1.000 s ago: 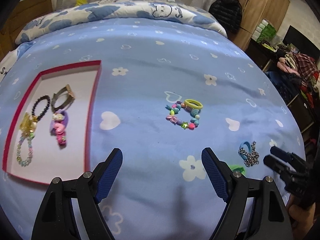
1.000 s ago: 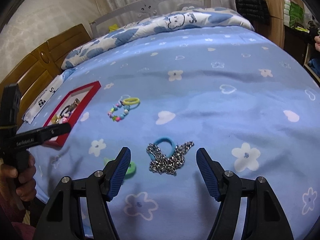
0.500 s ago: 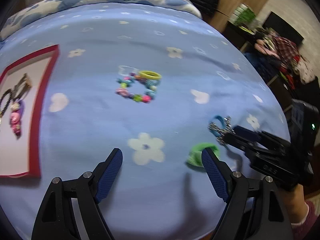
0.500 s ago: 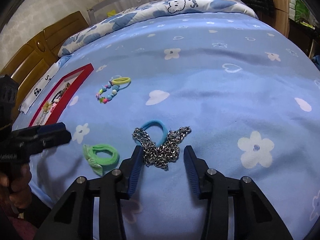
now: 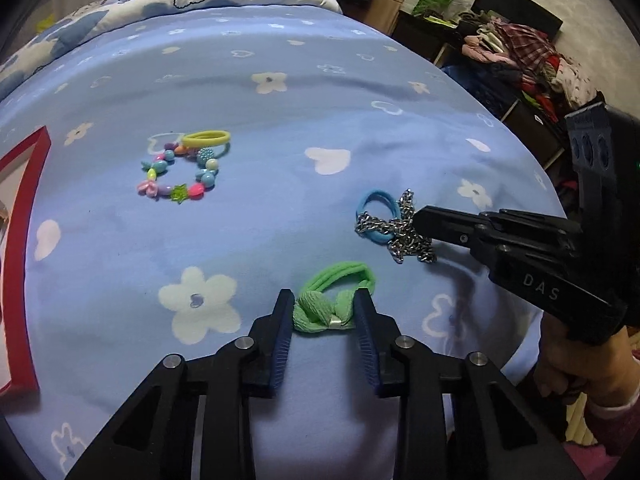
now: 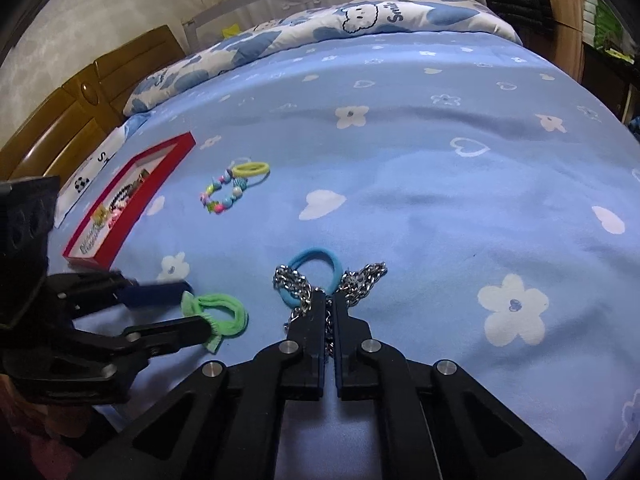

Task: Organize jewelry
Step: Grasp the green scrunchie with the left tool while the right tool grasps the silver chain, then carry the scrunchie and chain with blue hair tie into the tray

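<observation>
From the left wrist, the left tool [image 5: 325, 312] has just been closing and now pinches the knotted end of the green hair tie [image 5: 334, 298], which lies on the blue bed sheet [image 5: 280, 220] near the foot of the bed. Beyond it to the right, a silver chain [image 5: 404, 232] lies tangled over a blue hair tie [image 5: 374, 216], with the right tool [image 5: 418, 218] pressed onto the chain. Farther left sit a bead bracelet [image 5: 178, 176] and a yellow hair tie [image 5: 206, 137], touching each other. The red tray [image 5: 22, 248] shows at the left edge.

From the right wrist, the right tool [image 6: 329, 304] has just been closing and is pressed together on the silver chain [image 6: 360, 276], whose links show between its tips. The blue hair tie [image 6: 314, 260] lies under the chain. To the left, the left tool [image 6: 188, 310] grips the green hair tie [image 6: 218, 316]. The red tray [image 6: 132, 200] holds several small pieces.
</observation>
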`<state>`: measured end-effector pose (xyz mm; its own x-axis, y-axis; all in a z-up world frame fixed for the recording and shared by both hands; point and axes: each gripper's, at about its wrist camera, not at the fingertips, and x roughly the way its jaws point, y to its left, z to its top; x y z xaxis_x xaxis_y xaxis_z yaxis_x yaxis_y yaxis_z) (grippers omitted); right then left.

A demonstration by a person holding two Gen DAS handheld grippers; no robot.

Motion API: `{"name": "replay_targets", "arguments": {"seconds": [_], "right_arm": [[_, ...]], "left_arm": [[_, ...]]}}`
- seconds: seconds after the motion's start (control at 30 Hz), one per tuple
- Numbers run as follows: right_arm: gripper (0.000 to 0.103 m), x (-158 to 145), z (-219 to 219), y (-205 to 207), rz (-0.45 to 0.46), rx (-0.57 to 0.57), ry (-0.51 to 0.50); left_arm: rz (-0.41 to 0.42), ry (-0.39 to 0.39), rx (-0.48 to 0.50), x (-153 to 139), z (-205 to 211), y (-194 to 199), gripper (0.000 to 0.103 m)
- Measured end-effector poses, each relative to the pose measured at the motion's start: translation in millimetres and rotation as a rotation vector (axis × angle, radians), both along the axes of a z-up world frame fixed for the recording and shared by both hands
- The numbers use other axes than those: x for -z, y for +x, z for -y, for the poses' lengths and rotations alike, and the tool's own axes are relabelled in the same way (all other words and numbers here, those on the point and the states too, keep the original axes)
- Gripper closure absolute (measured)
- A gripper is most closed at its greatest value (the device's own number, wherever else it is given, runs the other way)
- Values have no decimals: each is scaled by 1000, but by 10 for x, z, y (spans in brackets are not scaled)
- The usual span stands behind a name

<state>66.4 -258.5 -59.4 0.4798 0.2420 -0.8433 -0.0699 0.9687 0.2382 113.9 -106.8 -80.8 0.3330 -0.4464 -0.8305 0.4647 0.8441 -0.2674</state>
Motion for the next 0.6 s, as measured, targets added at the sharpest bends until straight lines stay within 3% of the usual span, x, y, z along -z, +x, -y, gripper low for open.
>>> {"name": "replay_targets", "arguments": {"seconds": [0.1,0.13,0.3,0.37,0.47,0.5,0.6], "right_arm": [[101,-68,-27,-5,17,-5,-6],[101,-94,-38,-10,25,-6,-9],[100,-187,-69,-6,42,-19,-10],[93,-152,-58,9,15,-27,20],[64,-79,-68,-2,-16,-21,15],[59,-53,-81,-10,-20,-20,5],[57,61,-129,-14,-42,-33,-21]], "left_arm": [[19,2,4,-30,-2,-15,87],[24,1,0,-51,-18,-18,97],[44,-25,-23,-173,-148,-62,97],[52,-32,-27,-206,-189,-87,97],[60,-38,-36,-252,-243,-132,97],[61,-40,-39,-264,-264,-138,97],[60,-45,-49,-296,-338,-149,97]]}}
